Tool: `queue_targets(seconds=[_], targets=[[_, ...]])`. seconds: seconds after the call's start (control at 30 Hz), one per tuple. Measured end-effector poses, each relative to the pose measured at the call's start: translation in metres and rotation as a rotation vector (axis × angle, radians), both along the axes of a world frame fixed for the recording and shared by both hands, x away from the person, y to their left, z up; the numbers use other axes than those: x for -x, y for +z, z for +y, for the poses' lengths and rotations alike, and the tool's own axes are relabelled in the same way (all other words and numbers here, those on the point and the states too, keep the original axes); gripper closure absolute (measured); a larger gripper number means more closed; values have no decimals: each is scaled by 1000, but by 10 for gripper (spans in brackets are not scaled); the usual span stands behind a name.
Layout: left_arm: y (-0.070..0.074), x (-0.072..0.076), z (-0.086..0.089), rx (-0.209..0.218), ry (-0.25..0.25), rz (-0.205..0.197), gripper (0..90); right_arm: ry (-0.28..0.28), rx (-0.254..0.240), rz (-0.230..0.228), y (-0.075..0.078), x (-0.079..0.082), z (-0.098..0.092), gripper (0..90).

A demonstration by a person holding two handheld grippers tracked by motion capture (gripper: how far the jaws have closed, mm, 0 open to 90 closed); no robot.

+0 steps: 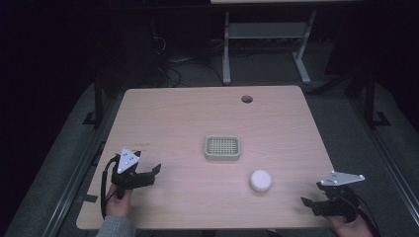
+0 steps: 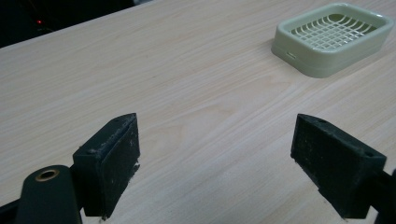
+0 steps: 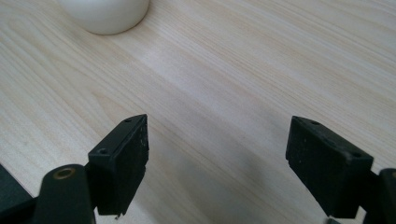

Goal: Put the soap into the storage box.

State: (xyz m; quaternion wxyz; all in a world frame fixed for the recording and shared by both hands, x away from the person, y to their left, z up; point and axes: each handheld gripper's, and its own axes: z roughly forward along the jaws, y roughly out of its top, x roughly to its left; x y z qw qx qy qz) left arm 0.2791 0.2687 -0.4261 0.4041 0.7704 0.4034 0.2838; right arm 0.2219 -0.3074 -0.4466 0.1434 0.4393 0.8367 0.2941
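Note:
A pale green soap dish [image 1: 222,148] with a grid insert sits near the middle of the wooden table [image 1: 188,118]. A white round soap [image 1: 260,180] lies in front of it to the right. My left gripper [image 1: 151,175] is open at the front left, pointing right, with nothing between its jaws. In the left gripper view, the soap dish [image 2: 334,37] is far ahead at upper right of the open left gripper [image 2: 215,158]. My right gripper [image 1: 312,195] is open at the front right corner. The soap [image 3: 107,11] lies ahead to the left of the open right gripper [image 3: 217,163].
A dark cable hole [image 1: 246,98] sits near the table's far edge. Behind the table stand the white legs of another desk [image 1: 226,49] and some cables on the floor. The surroundings are dark.

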Motion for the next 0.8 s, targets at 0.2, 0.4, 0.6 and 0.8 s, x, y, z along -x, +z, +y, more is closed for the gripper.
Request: queue_targets(seconds=[0.2, 0.4, 0.6, 0.8], targets=[[0, 1, -1, -1, 1, 1, 153, 27, 3, 2, 7, -2, 2, 205], [0, 1, 1, 5, 1, 0, 152, 55, 26, 12, 15, -6, 8, 205], [0, 1, 2, 6, 1, 1, 152, 86, 54, 11, 28, -13, 18, 204], [0, 1, 2, 13, 1, 0, 152, 128, 86, 29, 38, -21, 28, 204]])
